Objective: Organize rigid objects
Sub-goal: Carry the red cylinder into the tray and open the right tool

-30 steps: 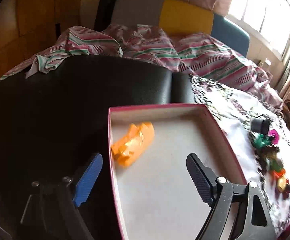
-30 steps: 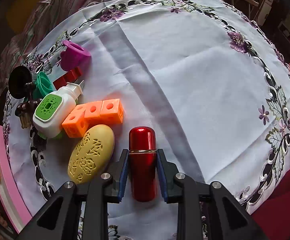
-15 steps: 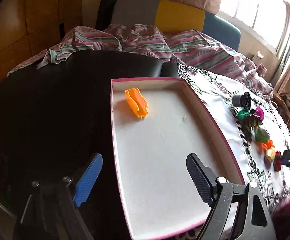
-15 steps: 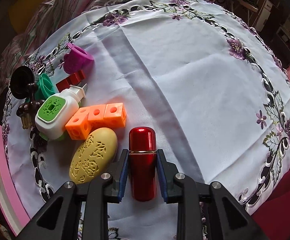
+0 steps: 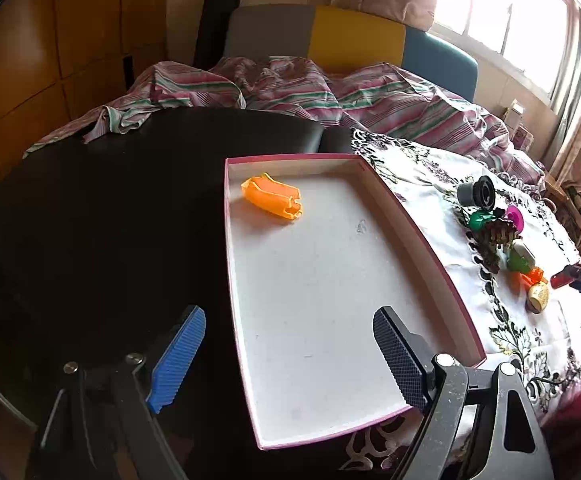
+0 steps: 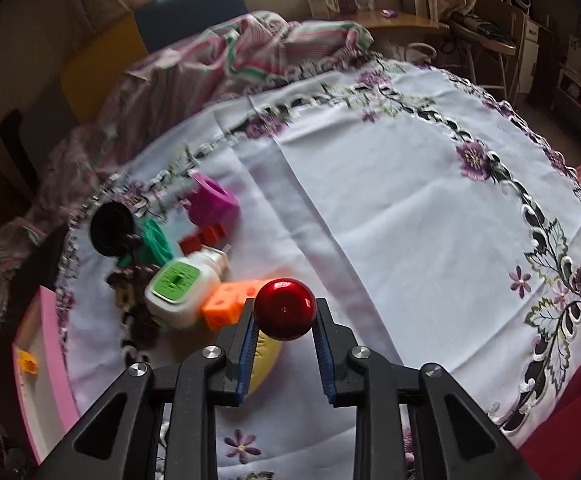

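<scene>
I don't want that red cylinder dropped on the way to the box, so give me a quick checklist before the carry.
1. Right tool shut on the red cylinder: ok.
2. Cylinder lifted off the tablecloth: ok, its rounded end faces the camera.
3. Grip depth along the cylinder: cannot tell, the body is hidden.
4. Free space in the pink-rimmed box: ok, only an orange piece near the far corner.
5. Left tool out of the way: not ok, open and over the box's near end.
</scene>
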Demonstrator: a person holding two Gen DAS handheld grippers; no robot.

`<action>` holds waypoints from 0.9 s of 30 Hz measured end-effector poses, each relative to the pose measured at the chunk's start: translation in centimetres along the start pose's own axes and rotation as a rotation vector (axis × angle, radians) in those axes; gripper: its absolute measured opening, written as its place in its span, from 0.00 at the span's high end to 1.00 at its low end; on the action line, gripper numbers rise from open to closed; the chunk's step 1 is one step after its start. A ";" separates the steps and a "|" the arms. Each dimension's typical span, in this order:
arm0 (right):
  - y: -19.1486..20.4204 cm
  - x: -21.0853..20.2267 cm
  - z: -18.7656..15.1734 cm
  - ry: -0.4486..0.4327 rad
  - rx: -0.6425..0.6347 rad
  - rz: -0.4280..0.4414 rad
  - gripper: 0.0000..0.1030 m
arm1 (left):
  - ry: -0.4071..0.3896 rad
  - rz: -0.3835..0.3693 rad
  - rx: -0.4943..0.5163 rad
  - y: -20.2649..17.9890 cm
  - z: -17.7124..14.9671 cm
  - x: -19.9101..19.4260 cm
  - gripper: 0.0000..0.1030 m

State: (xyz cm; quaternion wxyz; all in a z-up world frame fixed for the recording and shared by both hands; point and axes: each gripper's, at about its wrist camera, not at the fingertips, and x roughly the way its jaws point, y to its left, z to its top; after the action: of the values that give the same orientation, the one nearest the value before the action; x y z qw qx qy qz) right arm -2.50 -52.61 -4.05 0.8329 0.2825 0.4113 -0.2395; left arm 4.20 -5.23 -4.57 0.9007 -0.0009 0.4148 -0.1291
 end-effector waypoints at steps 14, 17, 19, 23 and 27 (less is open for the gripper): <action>5.3 -1.7 -1.5 -0.027 -0.193 0.148 0.75 | 0.004 0.010 -0.017 1.0 -0.3 -0.2 0.16; 8.2 -2.3 -2.4 -0.002 -0.262 0.202 0.75 | 0.007 0.008 -0.023 1.2 -0.4 -0.2 0.16; 10.6 -2.7 -3.2 0.018 -0.326 0.232 0.75 | 0.012 0.010 -0.029 1.5 -0.5 0.0 0.16; 16.6 -3.0 -5.6 0.088 -0.472 0.325 0.75 | 0.011 0.019 -0.046 2.1 -0.5 0.0 0.16; 22.6 -2.5 -8.3 0.187 -0.602 0.417 0.75 | 0.009 0.028 -0.074 3.0 -0.6 -0.1 0.16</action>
State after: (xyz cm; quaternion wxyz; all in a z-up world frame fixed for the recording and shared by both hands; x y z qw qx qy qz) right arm 5.85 -30.23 -0.02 0.8684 0.1232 0.4712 0.0934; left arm 4.42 -2.21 -5.21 0.8998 -0.0276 0.4234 -0.1013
